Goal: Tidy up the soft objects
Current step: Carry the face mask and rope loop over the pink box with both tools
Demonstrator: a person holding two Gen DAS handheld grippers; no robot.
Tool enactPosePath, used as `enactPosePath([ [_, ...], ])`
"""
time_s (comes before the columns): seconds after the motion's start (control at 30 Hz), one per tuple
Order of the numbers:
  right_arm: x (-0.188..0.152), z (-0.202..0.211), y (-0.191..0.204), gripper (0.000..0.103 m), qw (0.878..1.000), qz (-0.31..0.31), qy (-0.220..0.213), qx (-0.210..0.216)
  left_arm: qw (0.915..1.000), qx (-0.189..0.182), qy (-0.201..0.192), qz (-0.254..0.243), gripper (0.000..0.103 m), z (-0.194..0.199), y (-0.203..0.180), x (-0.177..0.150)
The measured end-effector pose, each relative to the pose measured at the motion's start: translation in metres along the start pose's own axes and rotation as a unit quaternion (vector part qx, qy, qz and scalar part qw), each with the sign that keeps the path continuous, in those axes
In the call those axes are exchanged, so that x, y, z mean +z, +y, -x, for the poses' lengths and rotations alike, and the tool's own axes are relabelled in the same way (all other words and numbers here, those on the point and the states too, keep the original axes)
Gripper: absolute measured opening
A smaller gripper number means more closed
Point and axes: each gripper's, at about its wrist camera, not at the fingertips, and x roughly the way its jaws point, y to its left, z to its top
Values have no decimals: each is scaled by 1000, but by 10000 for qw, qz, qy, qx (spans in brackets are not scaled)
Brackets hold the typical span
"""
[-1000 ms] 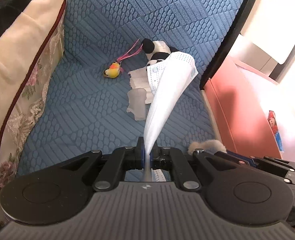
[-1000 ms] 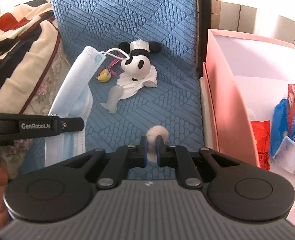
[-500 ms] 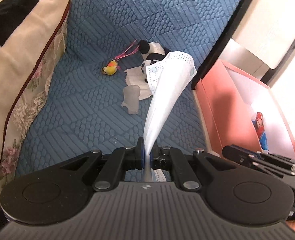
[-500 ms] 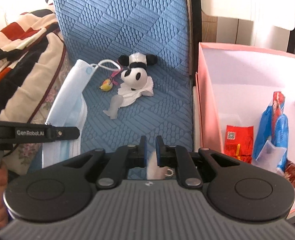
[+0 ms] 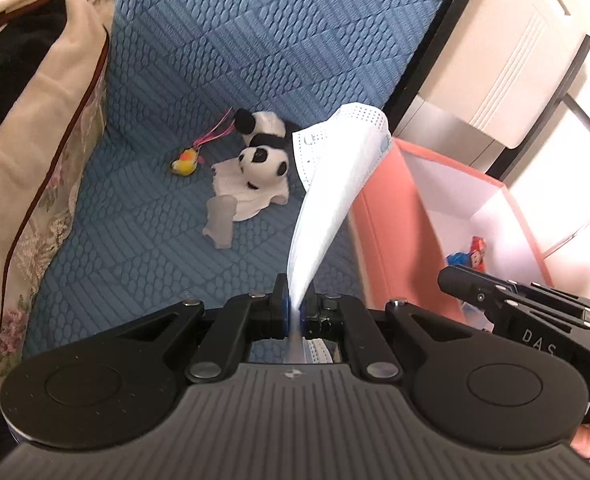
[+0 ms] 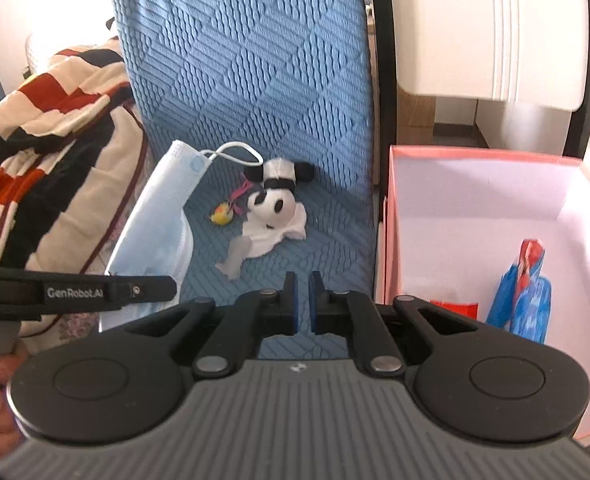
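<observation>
Two grippers up: left gripper clamped on face mask, right gripper closed, seemingly empty; next, carry mask over pink box, release.

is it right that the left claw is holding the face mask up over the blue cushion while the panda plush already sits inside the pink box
Not quite. The left claw does hold the face mask, but the panda plush still lies on the blue cushion, on a white cloth, outside the pink box. The right wrist view shows it.
</observation>
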Motion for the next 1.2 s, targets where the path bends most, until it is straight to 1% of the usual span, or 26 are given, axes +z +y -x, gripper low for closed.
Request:
enactPosePath([
  [0.4, 18, 28, -21, 8, 9997, -60, -222, 101, 9996, -100, -242, 100, 6, 25, -19, 9],
  [0.6, 2, 20, -22, 8, 9997, -105, 11, 204, 9998, 1, -192, 72, 6, 21, -22, 3],
  [0.77, -19, 9, -15, 11, 9994, -177, 237, 197, 9999, 85, -56, 76, 6, 11, -11, -10],
  [0.87, -29, 1, -7, 12, 9983, -311, 454, 211, 9999, 128, 43, 86, 6, 5, -1, -18],
  [0.93, -37, -6, 2, 12, 9977, -291, 592, 179, 9998, 173, 88, 89, 6, 2, 6, -22],
  [0.97, -40, -9, 5, 14, 9973, -293, 650, 146, 9997, 190, 105, 97, 6, 0, 10, -23],
  [1.07, -50, -22, 10, 28, 9964, -369, 769, 25, 9996, 216, 149, 129, 6, -3, 21, -29],
  [1.1, -53, -26, 11, 31, 9961, -397, 787, -16, 9995, 232, 160, 130, 6, -3, 24, -31],
  [1.2, -60, -39, 13, 34, 9952, -408, 858, -226, 9992, 299, 215, 130, 6, -8, 32, -37],
])
